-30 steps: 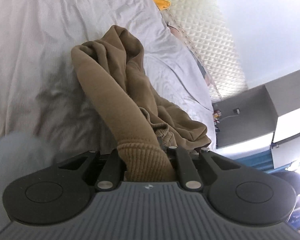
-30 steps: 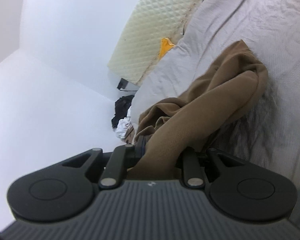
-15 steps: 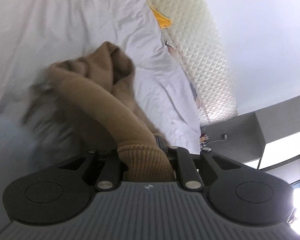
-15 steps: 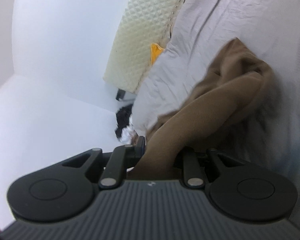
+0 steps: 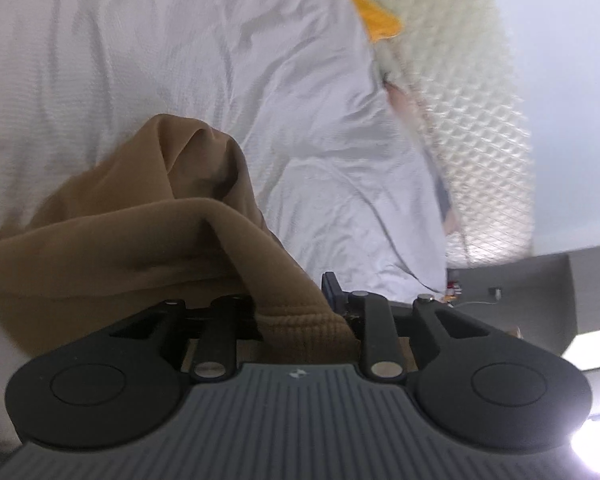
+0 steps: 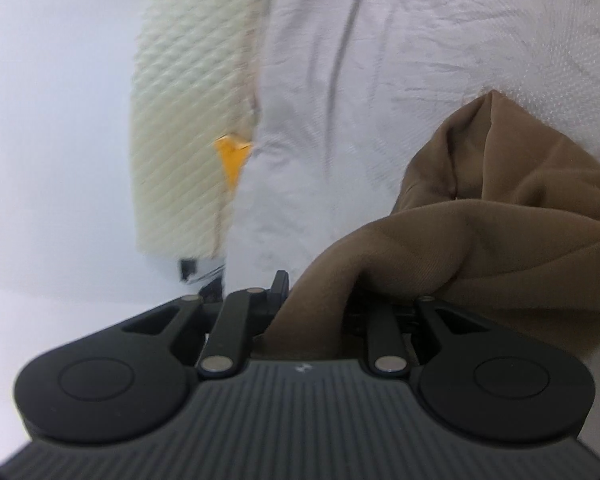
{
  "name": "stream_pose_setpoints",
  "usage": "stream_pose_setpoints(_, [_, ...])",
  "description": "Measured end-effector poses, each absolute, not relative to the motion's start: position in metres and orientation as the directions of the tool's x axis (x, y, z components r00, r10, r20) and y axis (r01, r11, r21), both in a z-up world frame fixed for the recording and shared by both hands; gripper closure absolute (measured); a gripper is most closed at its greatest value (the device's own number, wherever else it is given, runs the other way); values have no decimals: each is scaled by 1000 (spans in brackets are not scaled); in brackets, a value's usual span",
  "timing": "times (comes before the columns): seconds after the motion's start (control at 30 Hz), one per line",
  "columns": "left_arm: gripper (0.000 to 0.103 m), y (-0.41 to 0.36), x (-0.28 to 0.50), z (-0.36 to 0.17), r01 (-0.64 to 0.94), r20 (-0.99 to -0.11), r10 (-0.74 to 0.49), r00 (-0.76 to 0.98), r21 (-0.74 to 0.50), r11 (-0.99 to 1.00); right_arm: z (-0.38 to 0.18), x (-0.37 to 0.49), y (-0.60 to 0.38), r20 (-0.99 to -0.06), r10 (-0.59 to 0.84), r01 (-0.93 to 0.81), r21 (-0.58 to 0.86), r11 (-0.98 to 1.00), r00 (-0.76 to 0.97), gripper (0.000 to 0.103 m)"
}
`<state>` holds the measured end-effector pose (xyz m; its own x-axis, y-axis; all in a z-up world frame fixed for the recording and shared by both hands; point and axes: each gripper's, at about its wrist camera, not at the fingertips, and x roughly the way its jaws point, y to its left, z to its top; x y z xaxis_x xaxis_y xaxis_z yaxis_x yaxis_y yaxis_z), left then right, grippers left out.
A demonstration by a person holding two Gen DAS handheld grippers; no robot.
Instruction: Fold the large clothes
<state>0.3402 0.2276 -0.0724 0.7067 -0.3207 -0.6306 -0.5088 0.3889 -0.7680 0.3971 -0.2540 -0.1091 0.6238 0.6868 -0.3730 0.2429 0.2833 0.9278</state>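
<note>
A brown sweatshirt-like garment point(image 5: 140, 232) hangs bunched over a white bed sheet point(image 5: 180, 40). Its ribbed cuff point(image 5: 304, 324) lies between the jaws of my left gripper point(image 5: 292, 288), which are opening; a gap shows on the cuff's left side. One blue fingertip point(image 5: 332, 286) peeks out on the right of the cloth. In the right wrist view the same garment point(image 6: 500, 232) trails off to the right. My right gripper point(image 6: 320, 292) is shut on a smooth fold of it, and the cloth hides the pads.
A cream quilted pad point(image 5: 480, 120) point(image 6: 180, 120) stands along the bed's far edge, with a yellow item point(image 5: 376, 20) point(image 6: 232, 156) tucked beside it. A grey cabinet point(image 5: 540, 292) and a bright light sit at the right of the left wrist view. White wall fills the left of the right wrist view.
Both grippers have swept quickly across the bed and rolled, dragging the garment with them. The garment now bunches close to the cameras. The left jaws have spread from the cuff.
</note>
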Motion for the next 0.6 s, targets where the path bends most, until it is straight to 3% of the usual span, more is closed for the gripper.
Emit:
stream_pose_setpoints(0.37, [73,246,472,-183,-586,-702,-388,597,-712,386,-207,487,-233,-457,679,386,883,268,575,78])
stream_pose_setpoints(0.6, [72,248,517,-231,-601,-716,-392,578,-698,389,-239,522,-225,-478,658,395,873,286,582,78])
